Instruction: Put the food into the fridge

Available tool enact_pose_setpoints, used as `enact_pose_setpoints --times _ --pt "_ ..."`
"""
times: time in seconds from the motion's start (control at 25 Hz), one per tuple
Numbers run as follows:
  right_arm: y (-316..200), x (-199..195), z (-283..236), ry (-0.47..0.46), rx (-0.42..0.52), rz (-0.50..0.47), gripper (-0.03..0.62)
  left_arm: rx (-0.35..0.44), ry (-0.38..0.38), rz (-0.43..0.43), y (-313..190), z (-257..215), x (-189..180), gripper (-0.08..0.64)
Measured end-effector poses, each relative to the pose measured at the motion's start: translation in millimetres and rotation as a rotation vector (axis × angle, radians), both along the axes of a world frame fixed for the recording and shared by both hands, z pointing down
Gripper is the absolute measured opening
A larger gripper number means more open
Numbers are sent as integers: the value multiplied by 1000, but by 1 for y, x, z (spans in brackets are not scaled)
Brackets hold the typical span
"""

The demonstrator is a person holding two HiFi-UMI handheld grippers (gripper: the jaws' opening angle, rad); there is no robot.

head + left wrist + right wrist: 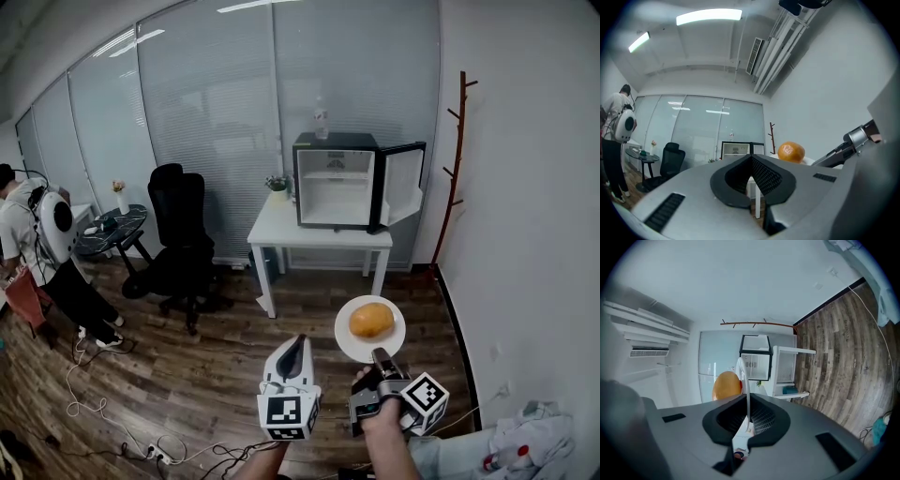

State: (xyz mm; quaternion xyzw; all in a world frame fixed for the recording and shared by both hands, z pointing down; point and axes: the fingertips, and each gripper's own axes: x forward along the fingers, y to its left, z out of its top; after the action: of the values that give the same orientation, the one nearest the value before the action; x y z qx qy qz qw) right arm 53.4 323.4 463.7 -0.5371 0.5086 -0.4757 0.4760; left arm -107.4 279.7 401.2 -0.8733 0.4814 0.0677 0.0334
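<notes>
I am clamping my right gripper [379,357] on the near rim of a white plate [366,350]. Its jaws are pressing together on the thin edge, which is running upright between the pads in the right gripper view. A round piece of golden-orange food [371,320] is sitting on the middle of the plate, and I am holding the plate out in front of me above the wooden floor [206,366].

My left gripper [299,345] is hovering just beside the right one, on its left. Its jaws are resting together with nothing between them, and it is staying clear of the plate without touching it.

Further out, well apart from the plate, a small black fridge [336,180] is standing on the right end of a white table [277,228]. Its door [401,182] is hanging open to the right, and the white inside with one shelf is facing me. A clear bottle [321,122] is standing on top of the fridge, and a small potted plant [277,184] is sitting on the table just to the fridge's left.

A wooden coat stand [455,159] is leaning up by the wall to the right of the fridge. To the left of the table a black office chair [180,239] is standing. Beyond it, a person [33,234] is bending beside a small dark round table [112,226]. White cables [103,412] are trailing across the floor at lower left.
</notes>
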Motion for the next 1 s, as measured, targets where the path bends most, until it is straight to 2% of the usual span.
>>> enact_pose_setpoints --times 0.24,0.44,0.68,1.0 --pt "-5 16 4 -13 5 12 35 9 -17 7 -4 4 15 25" --pt "-27 28 5 -5 8 29 35 19 -12 16 -29 6 25 26" --pt "-81 37 9 9 -10 41 35 17 -8 25 -87 10 32 26" --pt "-178 27 -1 25 -25 51 35 27 0 42 -184 -1 20 26"
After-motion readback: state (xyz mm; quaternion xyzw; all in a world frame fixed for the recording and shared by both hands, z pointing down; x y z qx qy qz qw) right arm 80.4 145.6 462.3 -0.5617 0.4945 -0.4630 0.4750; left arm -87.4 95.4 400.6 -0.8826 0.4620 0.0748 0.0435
